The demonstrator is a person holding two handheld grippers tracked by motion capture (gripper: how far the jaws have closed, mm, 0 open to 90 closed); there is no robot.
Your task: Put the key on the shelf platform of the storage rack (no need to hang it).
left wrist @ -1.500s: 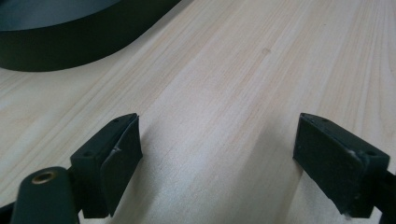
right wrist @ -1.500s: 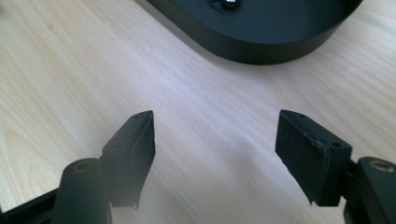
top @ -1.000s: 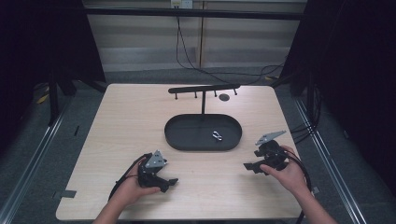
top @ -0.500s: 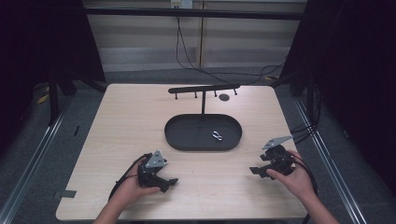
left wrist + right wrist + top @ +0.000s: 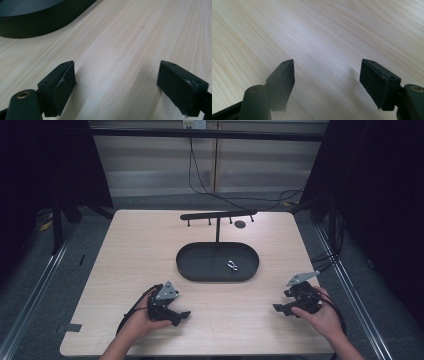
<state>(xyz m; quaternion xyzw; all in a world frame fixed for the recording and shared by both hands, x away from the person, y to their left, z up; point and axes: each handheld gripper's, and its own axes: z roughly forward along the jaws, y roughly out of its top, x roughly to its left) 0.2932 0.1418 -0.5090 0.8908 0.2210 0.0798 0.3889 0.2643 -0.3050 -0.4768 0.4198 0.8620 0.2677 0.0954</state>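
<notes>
Both your grippers sit low at the near edge of the table, one per side of the tray, so neither blocks the route in

Left gripper: jaws spread wide, nothing between them, just bare wood in the left gripper view. The tray wall sits at its upper left, so you're angled past the tray, not into it

Right gripper: same, wide open and empty, jaws pointing inward over bare table

Small metal piece lies flat in the tray, right of centre, well apart from both grippers. Too small to say what it is. Likely meant for the stand behind the tray, its crossbar has pegs hanging under it

Right gripper is on the piece's side, so I'd say it's the natural one to reach. Shallow rim, come in from above
</notes>
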